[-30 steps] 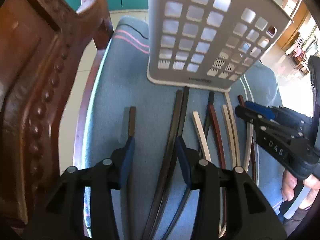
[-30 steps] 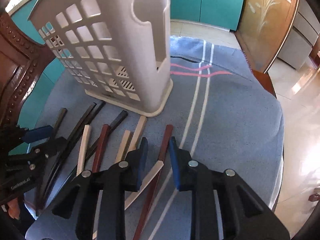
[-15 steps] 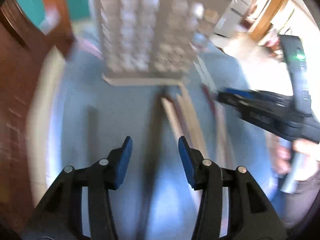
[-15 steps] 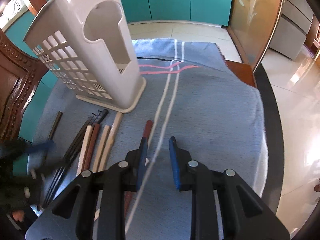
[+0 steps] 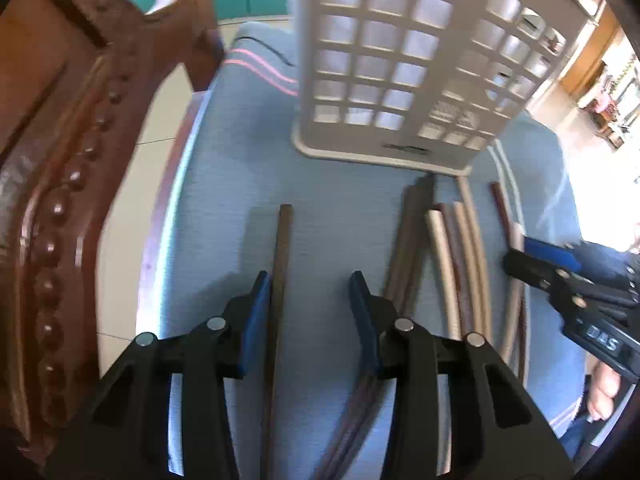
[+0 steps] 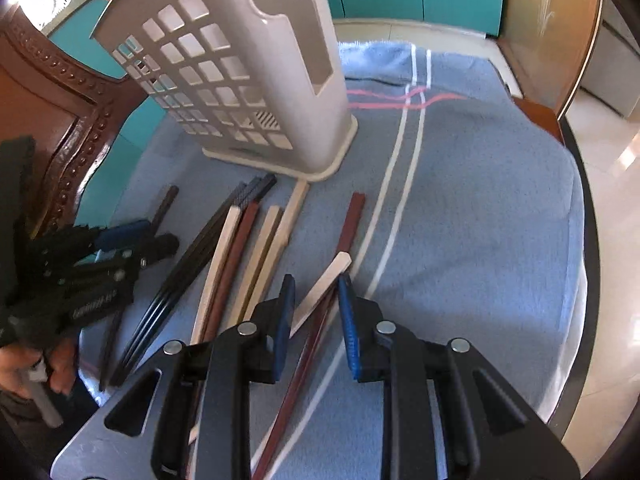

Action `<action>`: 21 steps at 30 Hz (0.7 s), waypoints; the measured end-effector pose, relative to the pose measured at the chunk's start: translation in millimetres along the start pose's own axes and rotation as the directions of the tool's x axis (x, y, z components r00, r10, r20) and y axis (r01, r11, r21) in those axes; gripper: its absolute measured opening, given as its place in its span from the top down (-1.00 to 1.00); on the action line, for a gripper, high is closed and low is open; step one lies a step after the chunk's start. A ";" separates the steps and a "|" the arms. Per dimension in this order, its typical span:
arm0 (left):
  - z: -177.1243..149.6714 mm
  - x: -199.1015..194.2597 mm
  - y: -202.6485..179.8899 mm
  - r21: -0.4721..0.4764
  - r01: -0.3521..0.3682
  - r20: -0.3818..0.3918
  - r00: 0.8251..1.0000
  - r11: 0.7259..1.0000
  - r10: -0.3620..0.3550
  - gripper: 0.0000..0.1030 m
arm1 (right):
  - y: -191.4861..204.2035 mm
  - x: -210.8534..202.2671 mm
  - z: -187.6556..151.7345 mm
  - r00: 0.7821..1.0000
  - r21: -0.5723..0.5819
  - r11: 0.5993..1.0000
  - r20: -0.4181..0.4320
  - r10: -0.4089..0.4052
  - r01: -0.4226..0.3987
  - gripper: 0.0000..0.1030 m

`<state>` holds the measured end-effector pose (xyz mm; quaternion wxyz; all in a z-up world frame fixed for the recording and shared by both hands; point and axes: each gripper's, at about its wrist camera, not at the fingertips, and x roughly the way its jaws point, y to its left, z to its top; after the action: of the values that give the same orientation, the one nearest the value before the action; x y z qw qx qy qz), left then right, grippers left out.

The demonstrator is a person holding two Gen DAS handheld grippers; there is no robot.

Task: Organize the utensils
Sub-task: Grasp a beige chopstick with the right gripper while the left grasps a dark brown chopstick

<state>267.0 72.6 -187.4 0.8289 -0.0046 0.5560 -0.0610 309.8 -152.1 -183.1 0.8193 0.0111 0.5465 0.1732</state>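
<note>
Left gripper (image 5: 306, 292) jaws closing, nothing pinched yet; lone dark chopstick (image 5: 280, 264) lies between them, against the left pad, long axis along the fingers, toward the white utensil basket (image 5: 400, 60); right gripper (image 6: 314, 300) jaws closing astride a pale chopstick (image 6: 320, 284) and a dark red one (image 6: 350, 224); contact unclear; remaining sticks bundled between the two grippers on the blue cloth (image 6: 480, 220).

cloth (image 6: 480, 208): blue, white/pink stripes | holder (image 6: 256, 80): beige grid | chopsticks (image 6: 240, 256): black, maroon, cream
</note>
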 end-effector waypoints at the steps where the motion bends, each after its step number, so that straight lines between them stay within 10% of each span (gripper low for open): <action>1: 5.6 -5.8 -6.8 0.007 0.013 -0.001 1.000 1.000 -0.013 0.21 | 1.5 1.2 1.0 1.000 -0.005 1.000 0.007 -0.003 0.003 0.64; 9: -12.1 -15.7 -25.2 0.004 0.186 -0.036 0.982 0.983 -0.186 0.25 | 23.7 -5.5 -1.5 0.998 -0.133 0.991 0.057 0.032 -0.024 0.84; 13: -21.1 -12.0 -33.0 0.052 0.036 -0.004 0.999 0.998 -0.036 0.25 | 14.7 -15.4 -0.4 0.997 -0.086 0.996 0.068 -0.028 0.034 0.84; 21: -26.0 -18.8 -39.7 0.075 -0.037 0.021 0.999 0.996 0.036 0.24 | 10.7 -21.7 -0.8 0.998 -0.096 0.995 0.050 -0.030 0.035 0.80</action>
<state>232.1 36.8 -177.0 0.8349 0.0363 0.5452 -0.0669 298.7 -148.7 -161.8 0.8346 -0.0332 0.5175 0.1860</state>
